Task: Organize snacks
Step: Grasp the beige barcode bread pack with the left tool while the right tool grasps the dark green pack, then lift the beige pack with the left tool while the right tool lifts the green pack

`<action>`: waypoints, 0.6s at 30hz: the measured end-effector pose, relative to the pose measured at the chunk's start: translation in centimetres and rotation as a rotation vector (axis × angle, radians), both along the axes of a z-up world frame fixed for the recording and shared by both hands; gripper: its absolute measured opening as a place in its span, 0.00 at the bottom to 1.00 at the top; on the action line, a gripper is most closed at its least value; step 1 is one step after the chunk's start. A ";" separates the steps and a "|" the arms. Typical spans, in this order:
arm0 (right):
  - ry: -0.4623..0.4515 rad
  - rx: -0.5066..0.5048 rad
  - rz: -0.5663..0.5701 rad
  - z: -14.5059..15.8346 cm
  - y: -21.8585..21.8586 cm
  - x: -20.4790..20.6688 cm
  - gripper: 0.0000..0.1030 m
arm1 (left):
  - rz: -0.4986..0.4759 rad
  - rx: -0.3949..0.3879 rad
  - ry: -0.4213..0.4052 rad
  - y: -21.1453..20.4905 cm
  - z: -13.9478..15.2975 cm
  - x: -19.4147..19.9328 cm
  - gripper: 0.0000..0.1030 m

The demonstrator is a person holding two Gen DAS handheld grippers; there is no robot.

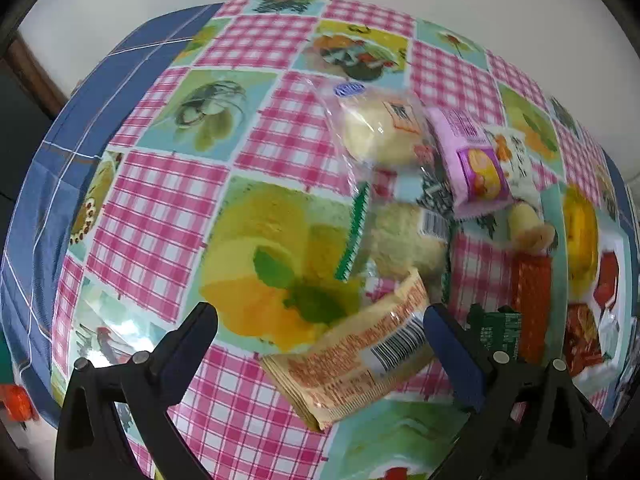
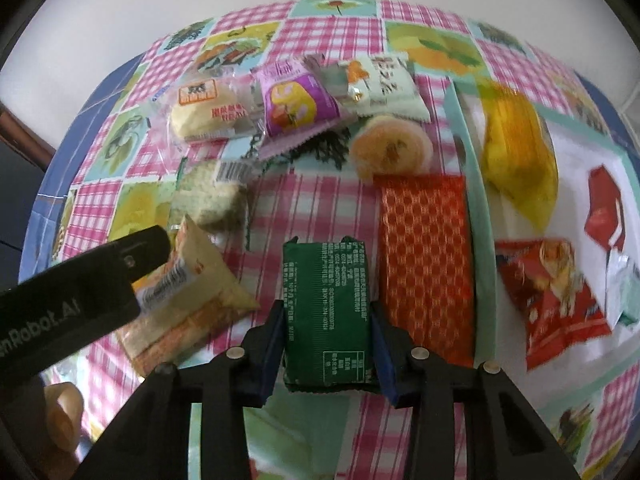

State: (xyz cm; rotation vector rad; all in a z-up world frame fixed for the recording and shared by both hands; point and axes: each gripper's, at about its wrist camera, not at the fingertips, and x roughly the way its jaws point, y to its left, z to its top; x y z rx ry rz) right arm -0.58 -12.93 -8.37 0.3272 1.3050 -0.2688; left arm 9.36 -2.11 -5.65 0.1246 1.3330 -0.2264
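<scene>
Snacks lie scattered on the checked tablecloth (image 2: 320, 208) ahead of me. My right gripper (image 2: 326, 334) has its fingers clamped on the two sides of a green snack packet (image 2: 326, 312), just left of an orange patterned packet (image 2: 426, 264). My left gripper (image 1: 320, 332) has its fingers spread wide apart, with a beige wafer packet (image 1: 352, 356) lying between them, untouched. Farther off sit a wrapped bun (image 2: 208, 114) and a purple packet (image 2: 294, 106). At the right, a white tray (image 2: 576, 160) holds a yellow packet (image 2: 518, 152) and a red packet (image 2: 552, 300).

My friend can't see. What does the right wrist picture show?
The right gripper has its jaws around a green snack packet on a pink checked tablecloth. An orange patterned packet lies beside it, with more snacks beyond.
</scene>
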 end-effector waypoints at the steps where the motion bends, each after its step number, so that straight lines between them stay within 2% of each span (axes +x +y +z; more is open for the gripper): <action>1: 0.004 0.002 0.002 0.0 0.0 -0.3 0.41 | -0.014 0.000 0.004 -0.2 -0.1 -0.2 0.99; 11: 0.033 0.013 0.012 -0.1 0.2 -2.5 0.41 | -0.148 0.032 0.036 -2.7 -1.2 -2.7 0.96; 15: 0.038 0.012 0.012 -0.2 0.2 -2.5 0.42 | -0.158 0.042 0.062 -3.2 -1.8 -3.2 0.85; 18: 0.041 0.008 0.015 -0.4 0.3 -1.7 0.42 | -0.164 0.033 0.091 -3.6 -2.5 -3.5 0.72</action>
